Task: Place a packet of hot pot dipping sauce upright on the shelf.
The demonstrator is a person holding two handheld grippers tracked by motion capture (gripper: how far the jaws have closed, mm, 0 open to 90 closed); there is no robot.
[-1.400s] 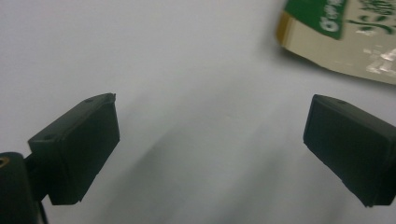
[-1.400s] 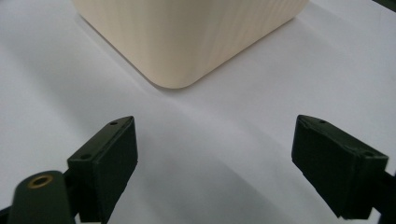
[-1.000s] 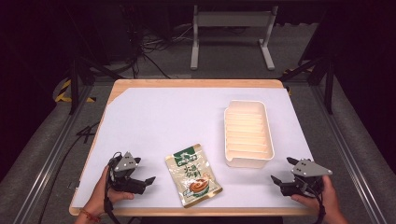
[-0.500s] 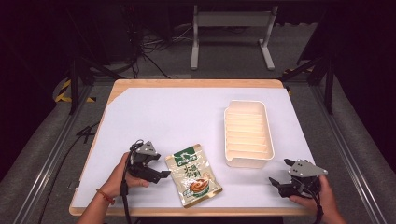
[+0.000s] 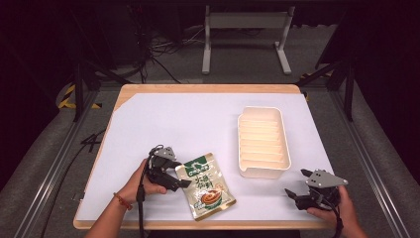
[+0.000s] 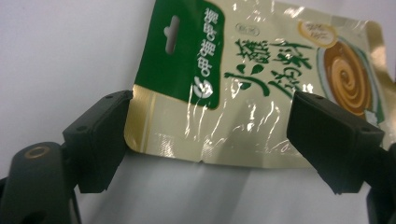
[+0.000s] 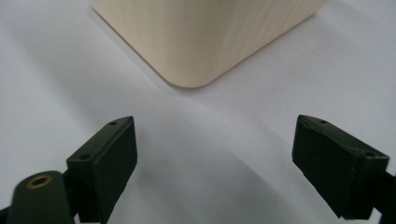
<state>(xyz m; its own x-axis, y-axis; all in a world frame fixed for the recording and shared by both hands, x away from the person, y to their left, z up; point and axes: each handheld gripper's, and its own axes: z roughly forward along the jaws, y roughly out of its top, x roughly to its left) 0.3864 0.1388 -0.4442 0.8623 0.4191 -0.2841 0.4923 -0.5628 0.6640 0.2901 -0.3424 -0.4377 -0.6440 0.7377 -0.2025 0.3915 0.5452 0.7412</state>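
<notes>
1. Sachet (image 5: 205,185), green and gold, lay flat on the white worktop (image 5: 188,124) near its front edge, long axis running away from me and tilted a little left
2. My left tool (image 5: 179,178) had its jaws spread wide, straddling the sachet's near-left long edge; in the left gripper view the sachet (image 6: 252,88) sat between and just beyond the jaws
3. My right tool (image 5: 294,193), also spread and holding nothing, rested well apart, beside the cream tray (image 5: 263,141)
4. I judged the left hand (image 5: 141,181) the nearer for any grasp
</notes>
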